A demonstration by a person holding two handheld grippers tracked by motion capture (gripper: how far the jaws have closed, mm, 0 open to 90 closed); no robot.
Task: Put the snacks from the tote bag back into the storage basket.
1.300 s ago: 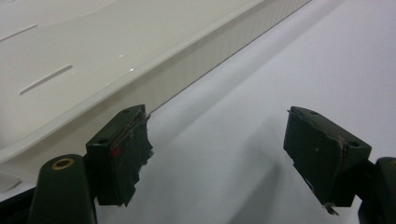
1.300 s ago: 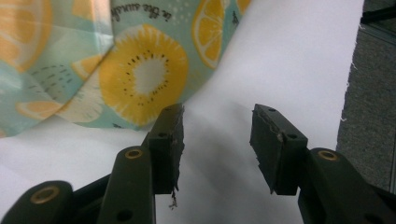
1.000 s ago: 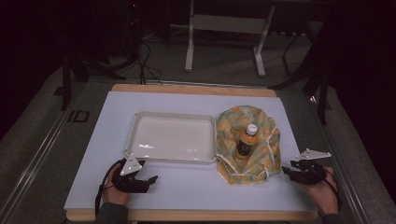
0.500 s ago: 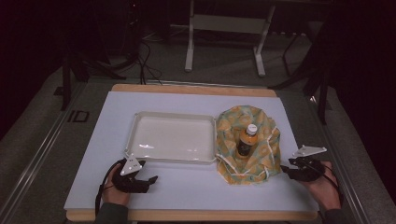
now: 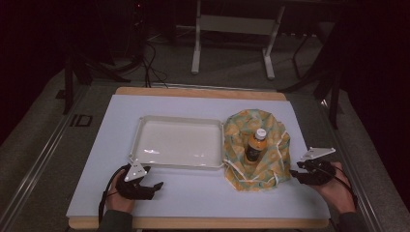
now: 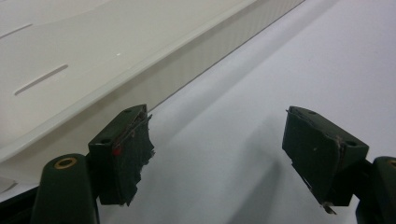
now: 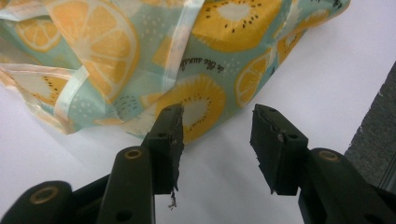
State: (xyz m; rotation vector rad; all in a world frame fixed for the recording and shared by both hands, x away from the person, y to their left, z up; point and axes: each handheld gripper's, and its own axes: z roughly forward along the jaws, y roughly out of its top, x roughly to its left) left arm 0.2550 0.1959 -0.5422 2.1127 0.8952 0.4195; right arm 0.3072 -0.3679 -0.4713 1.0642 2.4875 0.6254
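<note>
The fruit-print cloth (image 5: 256, 147) lies crumpled on the white bench (image 5: 193, 193) at about three o'clock from the tray (image 5: 176, 142), its left edge touching the tray's right rim; a small bottle (image 5: 254, 145) with an orange label and a pale cap stands upright in the middle of it, the cloth bunched around its base. My right gripper (image 5: 296, 175) sits on the bench at about four o'clock from the cloth, just beside its hem; in the right gripper view its jaws stand apart with nothing between them, and the cloth's orange-slice pattern (image 7: 140, 60) lies just ahead at twelve o'clock, near the tips but not gripped. My left gripper (image 5: 153, 186) rests at about seven o'clock from the tray, near its front rim; in the left gripper view its jaws are wide apart over bare bench, with the cream tray wall (image 6: 140, 70) running across at eleven o'clock.
</note>
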